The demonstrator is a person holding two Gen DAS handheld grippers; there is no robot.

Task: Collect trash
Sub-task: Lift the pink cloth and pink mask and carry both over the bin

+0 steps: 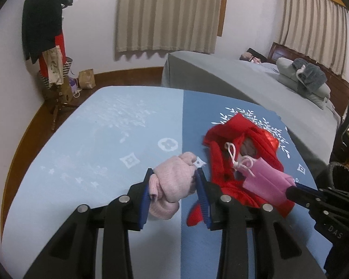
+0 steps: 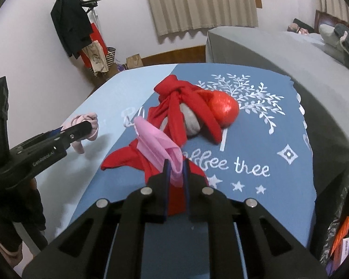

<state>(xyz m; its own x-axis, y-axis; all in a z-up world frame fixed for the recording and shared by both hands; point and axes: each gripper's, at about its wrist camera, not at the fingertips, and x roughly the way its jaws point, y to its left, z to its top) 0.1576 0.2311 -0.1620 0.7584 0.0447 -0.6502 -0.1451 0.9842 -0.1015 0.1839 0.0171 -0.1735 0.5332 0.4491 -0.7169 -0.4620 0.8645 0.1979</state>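
Observation:
My left gripper (image 1: 174, 186) is shut on a rolled pale pink sock (image 1: 172, 181), held just above the blue table cloth (image 1: 93, 139); it also shows at the left of the right wrist view (image 2: 81, 127). My right gripper (image 2: 175, 169) is shut on a pink face mask (image 2: 156, 146) with white ear loops, seen in the left wrist view (image 1: 265, 181) too. Beneath the mask lies a red cloth (image 2: 188, 107) knotted around a grey lump (image 2: 190, 121) and a shiny red ball (image 2: 223, 109).
A black trash bag (image 2: 342, 232) with orange and white items stands at the table's right edge. A grey-covered bed (image 1: 256, 81) lies behind the table. A coat rack (image 1: 44, 23) with clothes and bags stands at the far left wall.

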